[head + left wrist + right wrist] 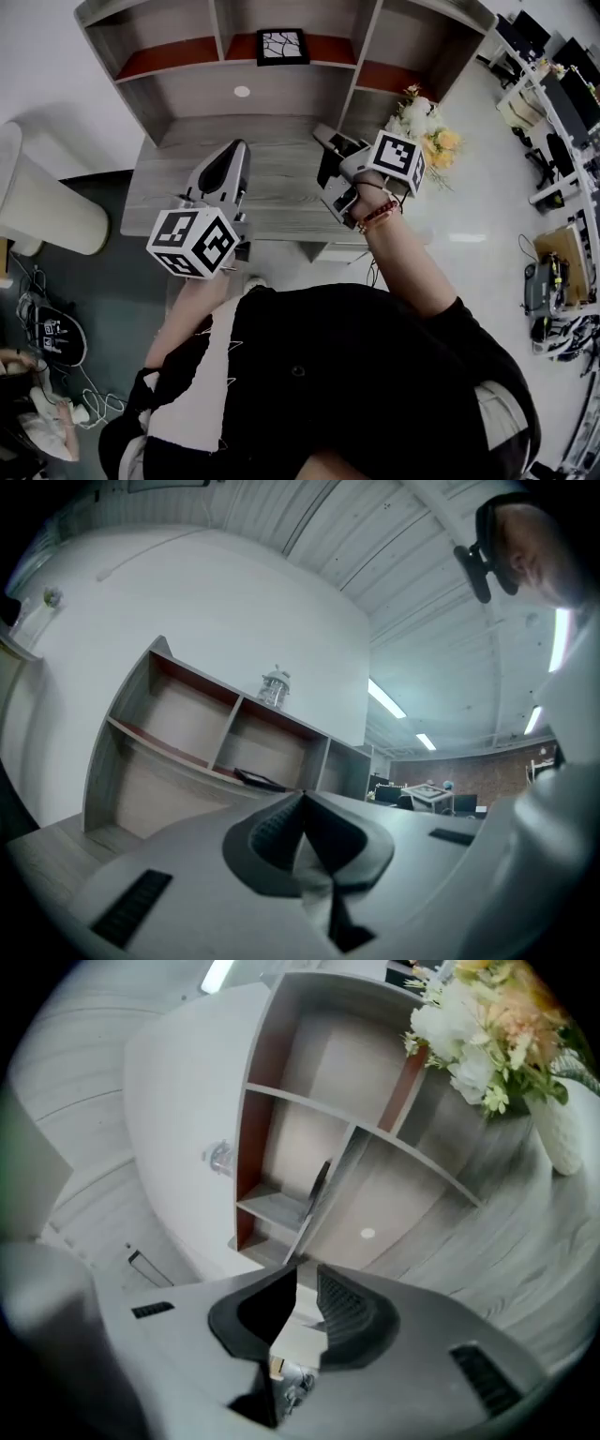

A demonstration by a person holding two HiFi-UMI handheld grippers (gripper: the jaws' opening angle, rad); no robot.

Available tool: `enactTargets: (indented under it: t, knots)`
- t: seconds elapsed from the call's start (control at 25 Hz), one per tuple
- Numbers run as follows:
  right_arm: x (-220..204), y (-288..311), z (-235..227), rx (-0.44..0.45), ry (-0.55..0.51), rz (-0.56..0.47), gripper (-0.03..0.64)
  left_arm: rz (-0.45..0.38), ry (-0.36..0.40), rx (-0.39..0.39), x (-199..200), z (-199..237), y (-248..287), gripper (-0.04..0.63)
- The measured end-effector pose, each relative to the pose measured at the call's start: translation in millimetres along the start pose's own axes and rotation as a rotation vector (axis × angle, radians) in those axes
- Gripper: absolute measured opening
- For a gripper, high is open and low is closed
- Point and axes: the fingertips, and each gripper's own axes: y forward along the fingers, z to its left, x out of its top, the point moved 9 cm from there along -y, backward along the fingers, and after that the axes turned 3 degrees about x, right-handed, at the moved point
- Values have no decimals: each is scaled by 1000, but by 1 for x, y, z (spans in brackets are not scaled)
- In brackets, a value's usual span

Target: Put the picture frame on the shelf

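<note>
There is one picture frame (282, 47) and one shelf unit (178, 94) whose upper row has three compartments. There is one counter (281, 187), one bunch of flowers (424, 127) in one white vase (562, 1133), and one glass jar (274, 686). Two grippers show: one left gripper (302, 797) and one right gripper (302, 1274).

I see the picture frame (282, 47) already resting on the shelf (178, 58).

The frame is square with a thin black border and a white picture crossed by dark lines. It sits in the middle of the 3 upper compartments, near the front edge of the board, and seems to lie face up, though I cannot be sure of its tilt. The shelf is pale grey wood with reddish-brown boards in its upper row and 1 wide open bay below.
</note>
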Motion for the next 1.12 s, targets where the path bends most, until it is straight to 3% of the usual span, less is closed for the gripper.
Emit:
enactTargets:
  t: [0.16,0.36,0.6,0.84,1.12]
  knots:
    - [-20,-21,23,35,-140,77,49,19,2,23,-13,-27,-20,11]
    - [-36,-53,44,96,-220,72,-8,20,6,49,-25,-54,-45,12]
    - [-46,-86,66,157,-471,88,3,22,36,62,-34,-81,-64,12]
    - [-53,-110,72,84,-742,39,3,22,52,59,-39,-97,-71,12]
    - [-61,-122,63,29,-834,57,3,24,55,58,-46,-109,-74,12]
